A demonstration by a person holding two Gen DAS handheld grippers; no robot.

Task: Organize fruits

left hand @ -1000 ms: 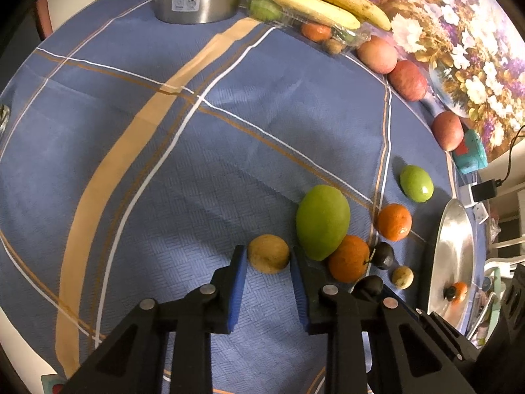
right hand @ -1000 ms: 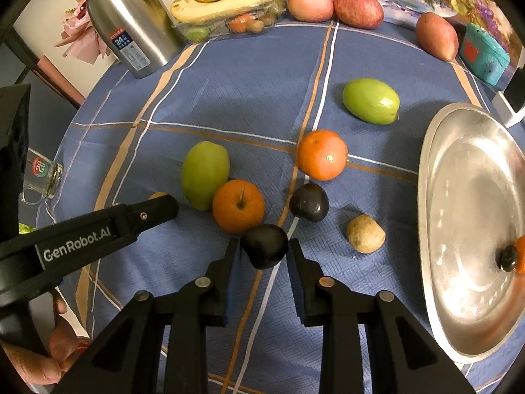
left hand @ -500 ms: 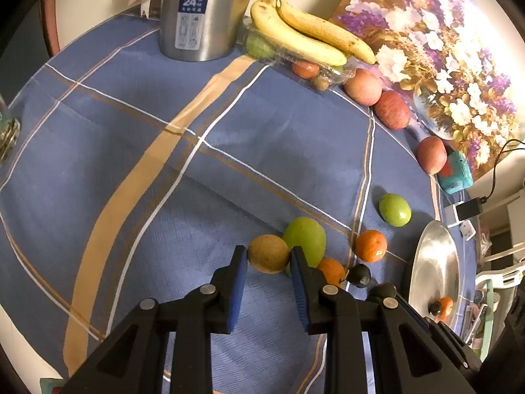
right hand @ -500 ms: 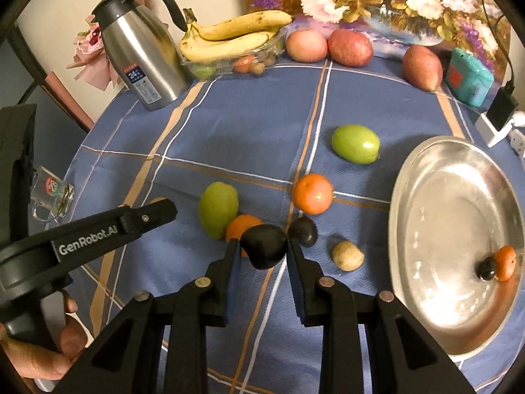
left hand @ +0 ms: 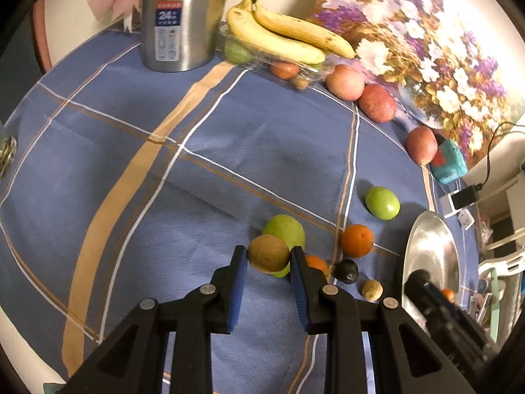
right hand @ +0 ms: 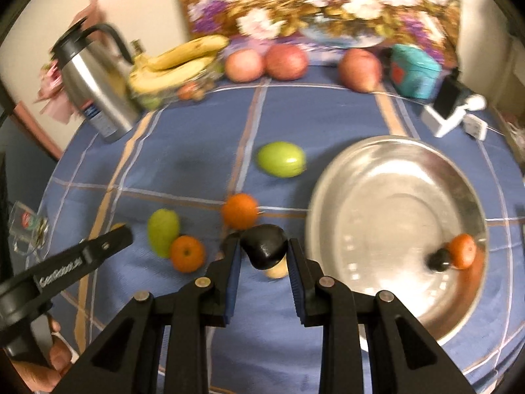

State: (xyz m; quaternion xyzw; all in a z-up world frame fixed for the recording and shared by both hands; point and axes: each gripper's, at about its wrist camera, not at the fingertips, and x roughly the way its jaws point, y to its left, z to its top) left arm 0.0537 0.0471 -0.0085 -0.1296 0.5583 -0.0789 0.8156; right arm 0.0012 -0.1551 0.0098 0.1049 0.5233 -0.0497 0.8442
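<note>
Nearest to us, our left gripper [left hand: 268, 256] is clamped on a brown round fruit [left hand: 268, 253], its blue pads pressed to both sides and the fruit lifted clear of the blue checked cloth [left hand: 131, 170] on the desk; our right gripper [right hand: 264, 251] is closed the same way on a dark plum [right hand: 264, 250], held above the cloth just left of the silver bowl [right hand: 397, 177]; a hand [right hand: 49, 361] shows at the lower left edge of the right wrist view, under the left gripper's black arm; right behind the brown fruit lie a green mango [left hand: 284, 229] and an orange [left hand: 315, 263] touching it, with another dark plum [left hand: 346, 271] and a small tan fruit [left hand: 371, 290] just to their right; a second orange [left hand: 357, 240] sits a little farther, and a green round fruit [left hand: 382, 203] lies beyond it, apart from the rest; the bowl stands at the right of the desk and holds a small orange fruit [right hand: 462, 251] touching a small dark one [right hand: 439, 260]; at the far edge stand a steel flask [left hand: 183, 16], bananas [left hand: 282, 37] on a clear tray of small fruits, three reddish apples [left hand: 375, 103] in a row, and a teal box [left hand: 449, 161] before a flower painting [left hand: 423, 42]; the right wrist view is blurred.
</note>
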